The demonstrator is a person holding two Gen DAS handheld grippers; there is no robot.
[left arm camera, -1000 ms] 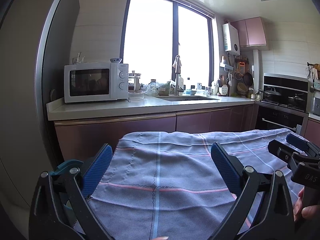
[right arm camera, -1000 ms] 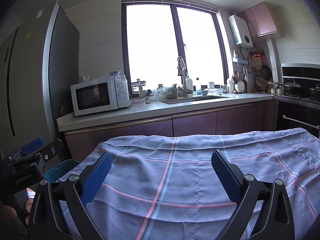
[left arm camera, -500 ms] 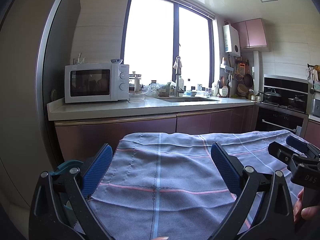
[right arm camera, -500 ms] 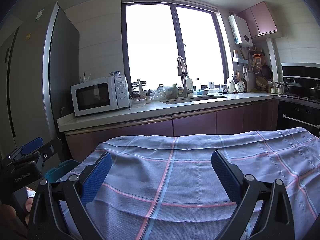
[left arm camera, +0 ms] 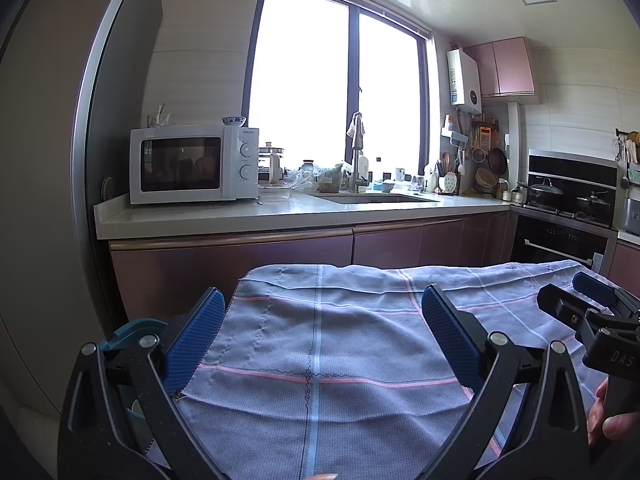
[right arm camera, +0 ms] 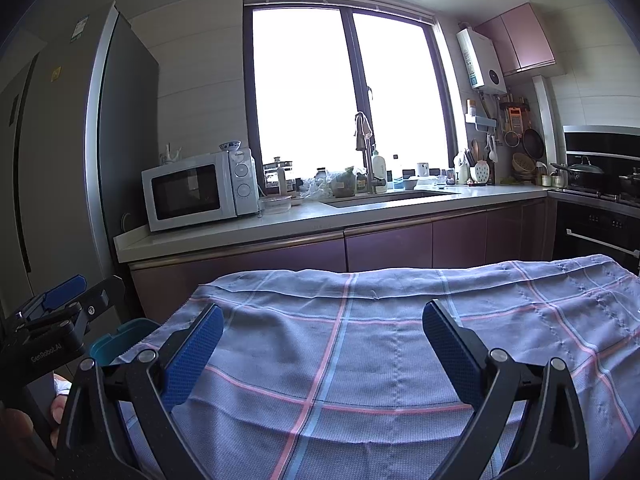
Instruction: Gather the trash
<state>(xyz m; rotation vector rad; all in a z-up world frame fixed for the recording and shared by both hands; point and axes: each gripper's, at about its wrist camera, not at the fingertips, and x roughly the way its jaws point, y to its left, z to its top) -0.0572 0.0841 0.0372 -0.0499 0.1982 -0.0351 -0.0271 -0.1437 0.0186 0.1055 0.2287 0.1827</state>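
Note:
My left gripper (left arm camera: 320, 304) is open and empty, held above a table covered by a blue-grey checked cloth (left arm camera: 352, 344). My right gripper (right arm camera: 322, 320) is open and empty above the same cloth (right arm camera: 400, 344). The right gripper shows at the right edge of the left wrist view (left arm camera: 576, 300), and the left gripper at the left edge of the right wrist view (right arm camera: 72, 296). A teal bin (left arm camera: 134, 332) stands at the table's left side, also in the right wrist view (right arm camera: 120, 338). No trash shows on the cloth.
A kitchen counter (left arm camera: 280, 216) runs behind the table with a white microwave (left arm camera: 192, 164), a sink and faucet (left arm camera: 356, 160), jars and bags. A grey fridge (right arm camera: 60, 168) stands at the left. An oven and stove (left arm camera: 568, 216) are at the right.
Both views have shifted only slightly; the grippers stay open above the cloth.

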